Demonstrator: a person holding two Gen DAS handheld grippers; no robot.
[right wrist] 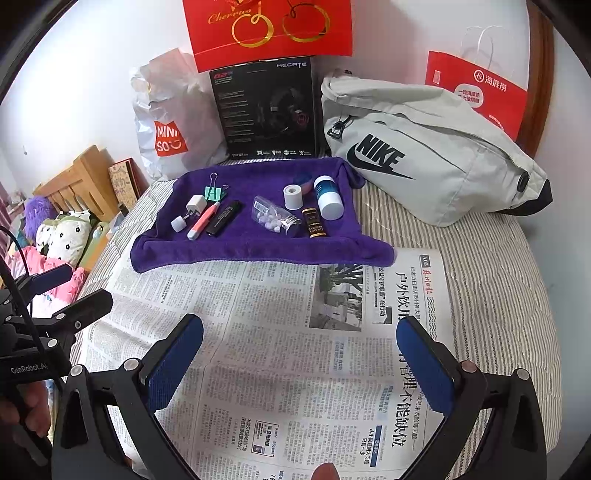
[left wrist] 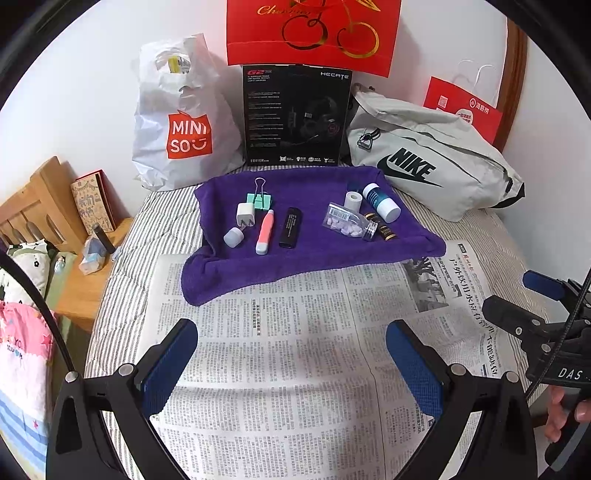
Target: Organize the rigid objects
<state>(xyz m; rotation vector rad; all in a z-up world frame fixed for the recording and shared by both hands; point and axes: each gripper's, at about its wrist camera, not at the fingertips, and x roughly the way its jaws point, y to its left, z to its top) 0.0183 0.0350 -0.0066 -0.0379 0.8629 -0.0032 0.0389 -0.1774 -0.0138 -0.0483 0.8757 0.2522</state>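
A purple towel (left wrist: 317, 254) (right wrist: 258, 247) lies beyond a spread newspaper (left wrist: 295, 350) (right wrist: 288, 332). On its left part lie a white charger (left wrist: 245, 215), a small white cap (left wrist: 233, 237), a green binder clip (left wrist: 261, 199), a pink-and-white pen (left wrist: 265, 232) and a black lighter (left wrist: 290, 227). On its right part lie a clear pill bottle (left wrist: 349, 221) (right wrist: 275, 218), a white tape roll (left wrist: 354, 201), a blue-and-white bottle (left wrist: 380, 202) (right wrist: 328, 197) and a small dark bottle (left wrist: 384, 229). My left gripper (left wrist: 291, 354) and right gripper (right wrist: 301, 354) hover open and empty over the newspaper.
A white Miniso bag (left wrist: 184, 122), a black headset box (left wrist: 295, 114), a grey Nike bag (left wrist: 432, 158) and red paper bags (left wrist: 314, 33) stand behind the towel against the wall. A wooden headboard and shelf (left wrist: 48, 206) with small items are at the left.
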